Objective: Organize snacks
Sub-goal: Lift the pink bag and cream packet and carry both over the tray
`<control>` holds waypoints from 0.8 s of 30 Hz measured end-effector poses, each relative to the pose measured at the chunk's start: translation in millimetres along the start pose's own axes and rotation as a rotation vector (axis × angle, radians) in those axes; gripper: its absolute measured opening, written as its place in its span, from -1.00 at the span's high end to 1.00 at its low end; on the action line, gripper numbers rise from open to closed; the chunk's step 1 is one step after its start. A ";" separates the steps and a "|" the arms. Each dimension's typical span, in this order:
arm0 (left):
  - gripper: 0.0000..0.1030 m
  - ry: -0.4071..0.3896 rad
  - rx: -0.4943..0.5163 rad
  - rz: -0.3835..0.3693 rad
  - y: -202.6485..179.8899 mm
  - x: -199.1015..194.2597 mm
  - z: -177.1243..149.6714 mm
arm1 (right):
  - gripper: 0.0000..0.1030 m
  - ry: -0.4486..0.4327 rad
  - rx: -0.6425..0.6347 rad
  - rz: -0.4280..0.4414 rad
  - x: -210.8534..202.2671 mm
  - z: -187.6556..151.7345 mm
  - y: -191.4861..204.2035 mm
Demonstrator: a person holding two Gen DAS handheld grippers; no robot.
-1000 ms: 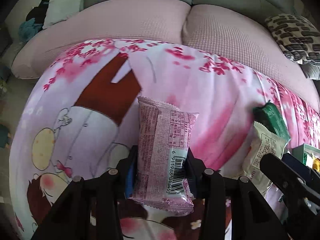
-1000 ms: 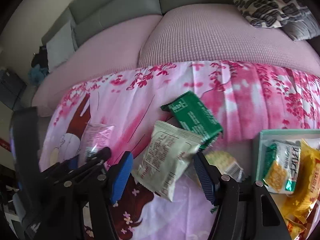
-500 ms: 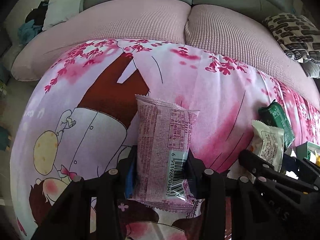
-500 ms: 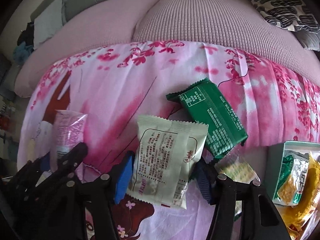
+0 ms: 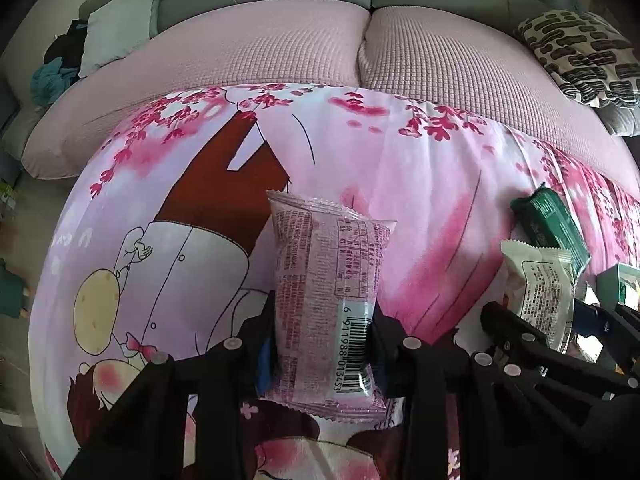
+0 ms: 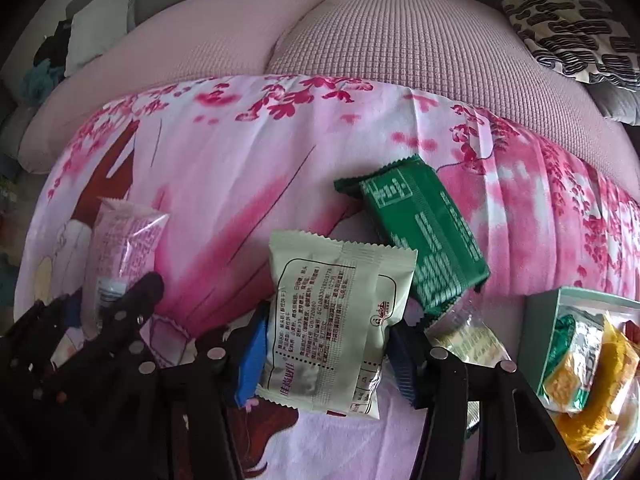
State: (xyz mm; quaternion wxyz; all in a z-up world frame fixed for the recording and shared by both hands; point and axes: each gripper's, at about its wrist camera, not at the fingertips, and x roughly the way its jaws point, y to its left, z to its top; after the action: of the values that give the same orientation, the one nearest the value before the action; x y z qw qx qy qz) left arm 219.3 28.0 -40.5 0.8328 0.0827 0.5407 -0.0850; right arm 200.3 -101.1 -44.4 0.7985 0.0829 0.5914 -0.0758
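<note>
My left gripper (image 5: 322,344) is shut on a pink snack packet (image 5: 326,296) with a barcode, held above the pink printed cloth (image 5: 420,184). The packet also shows at the left of the right wrist view (image 6: 124,248). My right gripper (image 6: 326,356) has its blue pads against both sides of a cream snack packet (image 6: 336,328), which also shows in the left wrist view (image 5: 540,292). A green snack packet (image 6: 424,236) lies flat on the cloth just behind it. A pale green box (image 6: 540,332) at the right holds several snack packets.
A clear wrapped snack (image 6: 468,336) lies beside the box. A pink sofa (image 6: 400,40) runs behind the cloth, with a patterned cushion (image 6: 568,28) at the right and a grey cushion (image 5: 120,36) at the left.
My right gripper has closed in around the cream packet and its pads now press on it. My left gripper keeps its hold on the pink packet and has drifted slightly.
</note>
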 end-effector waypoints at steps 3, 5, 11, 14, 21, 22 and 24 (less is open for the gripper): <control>0.24 0.012 0.008 0.001 -0.3 -4.3 -3.8 | -0.06 0.002 0.005 0.003 -4.0 -5.2 1.8; 0.24 0.015 0.012 0.002 0.8 -7.7 -5.0 | -0.06 0.004 0.012 0.019 -7.6 -8.7 2.0; 0.25 0.009 0.003 -0.016 2.8 -24.7 -9.8 | -0.06 -0.029 0.027 0.055 -30.8 -21.6 0.7; 0.25 -0.006 0.016 -0.016 -2.5 -37.2 -11.1 | -0.06 -0.051 0.043 0.057 -44.4 -27.9 -6.0; 0.24 -0.054 0.061 -0.029 -23.9 -72.9 -21.1 | -0.06 -0.119 0.109 0.064 -78.3 -44.9 -32.8; 0.25 -0.064 0.072 -0.033 -28.4 -78.4 -22.8 | -0.06 -0.130 0.121 0.067 -83.8 -48.3 -37.4; 0.25 -0.086 0.094 -0.041 -38.8 -89.3 -24.8 | -0.06 -0.160 0.142 0.068 -98.3 -59.1 -47.4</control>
State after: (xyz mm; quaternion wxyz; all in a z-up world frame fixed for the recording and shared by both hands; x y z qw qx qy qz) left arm 152.5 0.6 29.4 0.8485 0.1068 0.5015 -0.1307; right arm 106.4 -132.0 30.7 0.8373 0.1531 0.5159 -0.0969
